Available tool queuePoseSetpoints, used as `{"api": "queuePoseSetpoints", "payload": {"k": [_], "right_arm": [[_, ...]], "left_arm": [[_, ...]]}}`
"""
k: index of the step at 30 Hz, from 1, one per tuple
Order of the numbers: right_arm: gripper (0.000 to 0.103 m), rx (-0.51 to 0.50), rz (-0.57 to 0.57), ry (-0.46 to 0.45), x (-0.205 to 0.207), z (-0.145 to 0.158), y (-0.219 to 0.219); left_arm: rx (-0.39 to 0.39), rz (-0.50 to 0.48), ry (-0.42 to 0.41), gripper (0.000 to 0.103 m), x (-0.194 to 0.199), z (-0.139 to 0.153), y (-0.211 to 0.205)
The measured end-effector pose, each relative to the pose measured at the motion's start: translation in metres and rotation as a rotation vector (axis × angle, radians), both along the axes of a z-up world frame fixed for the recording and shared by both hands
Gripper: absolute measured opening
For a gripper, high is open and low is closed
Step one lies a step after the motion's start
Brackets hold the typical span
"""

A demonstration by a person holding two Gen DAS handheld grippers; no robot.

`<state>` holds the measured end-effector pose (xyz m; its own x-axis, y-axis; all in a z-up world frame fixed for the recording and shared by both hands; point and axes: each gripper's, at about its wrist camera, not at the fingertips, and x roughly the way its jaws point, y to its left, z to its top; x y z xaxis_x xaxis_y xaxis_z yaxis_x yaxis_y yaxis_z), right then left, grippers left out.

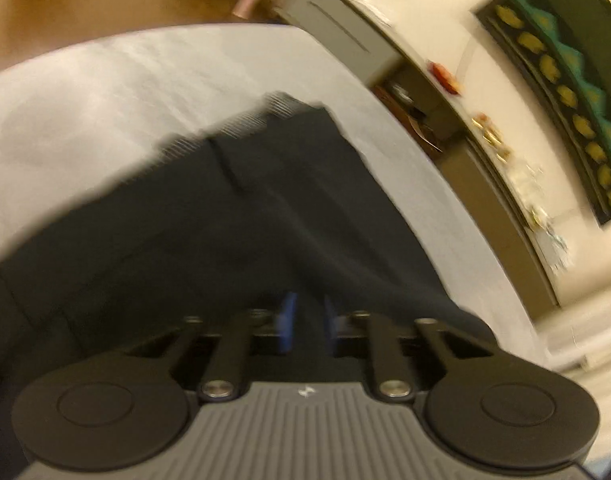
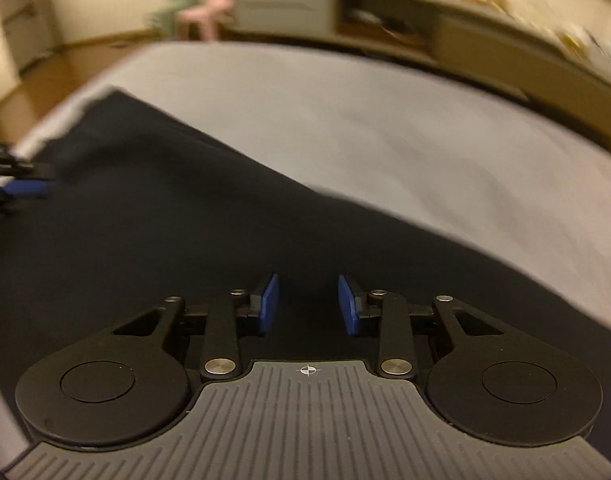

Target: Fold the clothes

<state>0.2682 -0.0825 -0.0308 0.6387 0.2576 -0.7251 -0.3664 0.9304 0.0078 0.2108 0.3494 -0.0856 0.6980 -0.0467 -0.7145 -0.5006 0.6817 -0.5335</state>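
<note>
Two grippers sat low over the dark garment [image 1: 233, 216], which lay spread on the grey bed sheet [image 1: 105, 92]. Your left gripper [image 1: 307, 320] had its blue pads close together with cloth between them, pinching it by my read, though blur makes that shaky. Your right gripper [image 2: 308, 306] stood spread, holding nothing, cloth under it. Risk: with only one side gripped, any lift could drag the garment skewed and bunch the fold; a thin pinch could slip.
</note>
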Motion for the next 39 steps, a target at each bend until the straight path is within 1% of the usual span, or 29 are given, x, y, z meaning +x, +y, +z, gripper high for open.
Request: {"api": "queuePoseSetpoints", "payload": {"k": [1,4,6,7,8,9,10,11,12,13,15,16,17,18,19,20,22,27,28,29,30,31,32,33,34,35,37,38,39], "right_arm": [[0.02,-0.01,-0.023,0.02,0.001,-0.006,-0.019],[0.021,-0.035,-0.089,0.067,0.006,-0.02,-0.072],[0.042,-0.059,-0.128,0.083,0.01,-0.019,-0.093],[0.051,-0.061,-0.14,0.086,0.01,-0.017,-0.1],[0.049,-0.06,-0.151,0.088,0.01,-0.014,-0.105],[0.049,-0.047,-0.13,0.081,0.01,-0.012,-0.1],[0.049,-0.03,-0.1,0.071,0.01,-0.011,-0.093],[0.049,-0.012,-0.07,0.061,0.01,-0.009,-0.085],[0.049,0.005,-0.039,0.051,0.009,-0.007,-0.077],[0.048,0.022,-0.009,0.042,0.009,-0.005,-0.069],[0.049,0.057,0.052,0.022,0.009,-0.002,-0.054],[0.053,0.051,0.058,0.019,0.01,-0.004,-0.053],[0.055,0.039,0.056,0.019,0.012,-0.008,-0.054],[0.056,0.026,0.054,0.018,0.013,-0.012,-0.056],[0.055,0.013,0.051,0.018,0.015,-0.017,-0.057],[0.055,0.001,0.049,0.017,0.016,-0.021,-0.059],[0.056,-0.037,0.006,0.033,0.014,-0.018,-0.081],[0.057,-0.06,-0.146,0.064,-0.002,-0.008,-0.161],[0.06,-0.063,-0.187,0.077,-0.006,-0.006,-0.18],[0.062,-0.067,-0.221,0.089,-0.013,-0.004,-0.195],[0.062,-0.072,-0.253,0.1,-0.019,-0.002,-0.209],[0.061,-0.076,-0.284,0.112,-0.026,0.0,-0.223],[0.056,-0.074,-0.302,0.106,-0.037,0.004,-0.235],[0.055,-0.071,-0.315,0.094,-0.05,0.007,-0.246],[0.058,-0.049,-0.309,0.084,-0.061,0.01,-0.255],[0.063,-0.021,-0.297,0.081,-0.075,0.012,-0.262],[0.066,-0.001,-0.299,0.111,-0.099,0.007,-0.279],[0.067,-0.002,-0.299,0.11,-0.11,0.003,-0.291],[0.068,-0.002,-0.296,0.101,-0.122,0.001,-0.303]], "left_arm": [[0.019,-0.005,-0.003,0.008,0.002,0.004,-0.004],[0.076,-0.021,-0.014,0.004,0.006,0.016,-0.017],[0.114,-0.032,-0.02,0.013,0.01,0.023,-0.026],[0.133,-0.037,-0.024,0.023,0.011,0.027,-0.03],[0.152,-0.042,-0.027,0.025,0.013,0.031,-0.034],[0.171,-0.048,-0.031,0.026,0.014,0.035,-0.039],[0.182,-0.109,-0.049,0.029,0.021,0.037,-0.053],[0.19,-0.196,-0.075,0.031,0.031,0.038,-0.073],[0.215,-0.247,-0.077,0.032,0.041,0.035,-0.088],[0.247,-0.282,-0.069,0.033,0.05,0.03,-0.1],[0.313,-0.352,-0.052,0.033,0.069,0.021,-0.125],[0.346,-0.388,-0.044,0.034,0.079,0.017,-0.138],[0.378,-0.423,-0.035,0.029,0.089,0.012,-0.15],[0.396,-0.411,-0.02,0.026,0.095,0.011,-0.151],[0.408,-0.379,-0.002,0.02,0.099,0.011,-0.146],[0.409,-0.332,0.017,0.012,0.099,0.011,-0.135],[0.4,-0.226,0.053,0.004,0.095,0.011,-0.109],[0.373,0.039,0.143,0.004,0.086,0.013,-0.044],[0.357,0.057,0.15,0.006,0.083,0.015,-0.035],[0.336,0.058,0.152,0.016,0.08,0.019,-0.029],[0.303,0.03,0.133,0.02,0.075,0.023,-0.029],[0.27,-0.019,0.102,0.022,0.067,0.027,-0.033],[0.239,-0.072,0.071,0.024,0.059,0.03,-0.038],[0.213,-0.128,0.041,0.026,0.049,0.034,-0.046],[0.197,-0.171,0.023,0.03,0.04,0.035,-0.053],[0.194,-0.191,0.024,0.034,0.033,0.034,-0.058],[0.202,-0.203,0.053,0.036,0.022,0.026,-0.064],[0.213,-0.196,0.082,0.03,0.018,0.019,-0.063],[0.235,-0.185,0.076,0.029,0.011,0.014,-0.061]]}}
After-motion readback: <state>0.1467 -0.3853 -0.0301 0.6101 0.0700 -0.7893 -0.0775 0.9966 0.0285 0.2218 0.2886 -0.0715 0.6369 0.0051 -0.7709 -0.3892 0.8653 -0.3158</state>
